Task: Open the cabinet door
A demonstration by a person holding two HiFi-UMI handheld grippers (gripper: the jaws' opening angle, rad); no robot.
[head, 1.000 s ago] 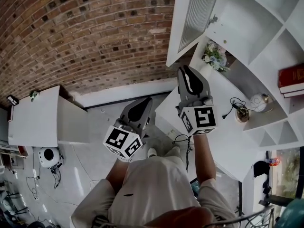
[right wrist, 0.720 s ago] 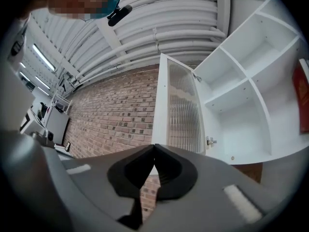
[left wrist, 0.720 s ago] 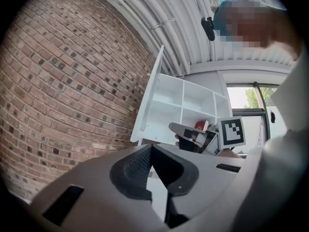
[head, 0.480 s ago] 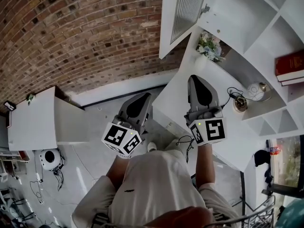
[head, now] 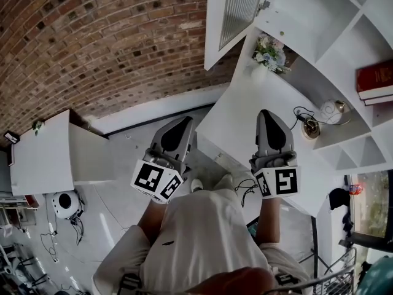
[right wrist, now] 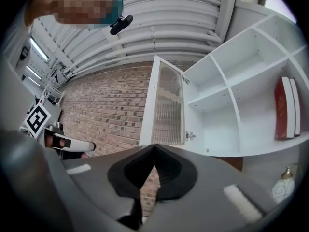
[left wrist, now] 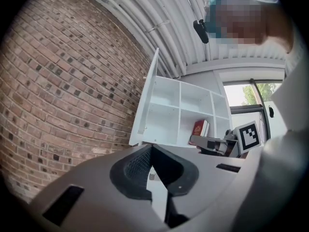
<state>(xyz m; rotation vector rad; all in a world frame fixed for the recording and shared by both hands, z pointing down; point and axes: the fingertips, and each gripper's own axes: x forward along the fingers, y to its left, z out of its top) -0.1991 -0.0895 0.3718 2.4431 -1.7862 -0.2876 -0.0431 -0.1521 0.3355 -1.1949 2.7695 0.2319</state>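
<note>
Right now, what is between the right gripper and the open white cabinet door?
Head view: bare white desk top, then a small bunch of pale flowers.

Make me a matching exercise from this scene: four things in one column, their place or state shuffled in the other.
1 cabinet door
2 red books
3 flowers
4 right gripper

A shut, empty
B on the white desk
C swung open
D in a shelf compartment

Pairs: 1-C; 2-D; 3-B; 4-A
</note>
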